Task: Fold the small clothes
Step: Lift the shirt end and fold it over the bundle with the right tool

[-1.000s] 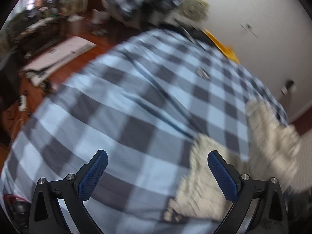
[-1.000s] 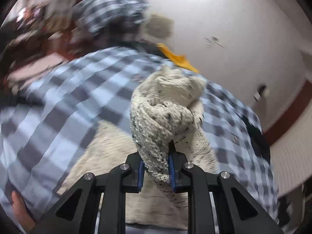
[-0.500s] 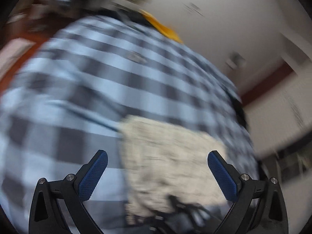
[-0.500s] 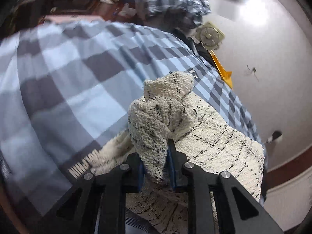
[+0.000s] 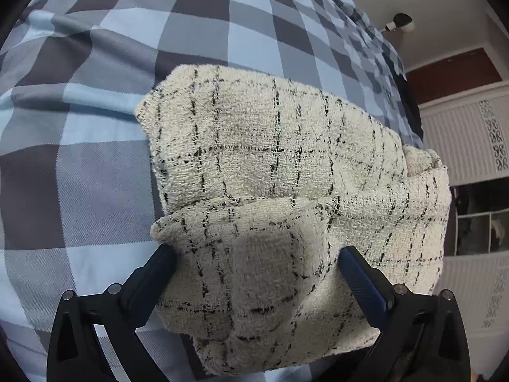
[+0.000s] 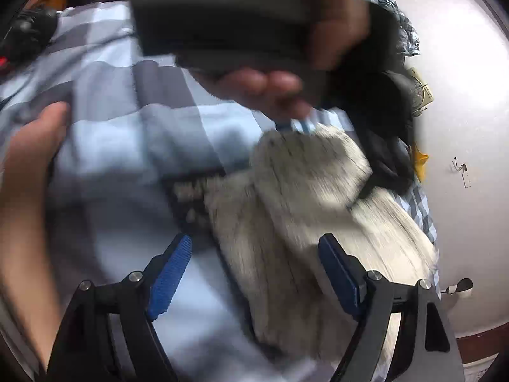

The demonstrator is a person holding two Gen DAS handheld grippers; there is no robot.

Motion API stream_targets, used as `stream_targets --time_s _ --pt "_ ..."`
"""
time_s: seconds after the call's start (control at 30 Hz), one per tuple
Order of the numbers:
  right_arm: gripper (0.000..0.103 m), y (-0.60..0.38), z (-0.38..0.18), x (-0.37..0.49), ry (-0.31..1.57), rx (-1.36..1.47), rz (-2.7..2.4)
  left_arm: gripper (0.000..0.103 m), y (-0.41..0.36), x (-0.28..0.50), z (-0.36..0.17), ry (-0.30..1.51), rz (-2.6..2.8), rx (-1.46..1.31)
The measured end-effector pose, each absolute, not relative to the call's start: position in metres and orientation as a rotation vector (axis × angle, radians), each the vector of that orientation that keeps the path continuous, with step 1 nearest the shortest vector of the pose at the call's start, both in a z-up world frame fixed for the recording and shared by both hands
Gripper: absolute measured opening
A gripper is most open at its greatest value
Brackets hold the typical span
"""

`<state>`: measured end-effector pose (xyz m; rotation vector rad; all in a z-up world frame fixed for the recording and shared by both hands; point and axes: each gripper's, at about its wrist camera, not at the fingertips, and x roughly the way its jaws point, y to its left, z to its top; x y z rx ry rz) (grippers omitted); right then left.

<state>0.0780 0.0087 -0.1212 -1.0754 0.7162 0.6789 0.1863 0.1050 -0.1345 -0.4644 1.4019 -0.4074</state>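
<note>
Cream knit garment point(image 5: 280, 197): lay folded on checked bedspread point(image 5: 95, 165). Right gripper point(image 6: 254, 270) had just been opening, cloth released, nothing pinched. Left gripper point(image 5: 254, 264) spread wide astride the near fold. Fold apparently laid; smoothing remained.

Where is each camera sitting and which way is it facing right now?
Left wrist: mounted on the left gripper, angled down at the cream knitted garment with thin black grid lines on the blue-and-grey checked bedcover; its open fingers straddle the garment.
Right wrist: mounted on the right gripper, angled down at the blurred garment; jaws just opened and empty, a hand gripping the other tool overhead.
Shared: the garment, the bedcover.
</note>
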Motion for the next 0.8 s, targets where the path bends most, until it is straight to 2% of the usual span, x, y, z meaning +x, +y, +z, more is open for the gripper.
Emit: stream_targets --time_s 0.13,0.23,0.37,0.53,0.57,0.6,0.8 --pt "0.08 -0.046 -0.074 0.1 0.777 -0.844 0.504 0.103 0.104 0.184 -0.134 1.388 -0.381 -0.45" --pt "0.081 -0.081 -0.075 0.13 0.86 -0.709 0.266 0.103 0.108 0.18 -0.133 1.382 -0.368 -0.464" --pt "0.081 -0.091 -0.093 0.154 1.048 -0.519 0.27 0.103 0.114 0.176 -0.135 1.374 -0.352 -0.478" --pt "0.08 -0.065 -0.096 0.151 0.974 -0.516 0.265 0.103 0.122 0.179 -0.139 1.356 -0.273 -0.49" --pt "0.075 -0.061 -0.094 0.148 0.981 -0.502 0.274 0.103 0.125 0.179 -0.142 1.357 -0.266 -0.51" --pt "0.064 -0.06 -0.086 0.138 0.988 -0.481 0.32 0.103 0.127 0.179 -0.144 1.358 -0.264 -0.528" --pt "0.065 -0.058 -0.094 0.128 1.056 -0.445 0.422 0.103 0.132 0.178 -0.149 1.363 -0.261 -0.539"
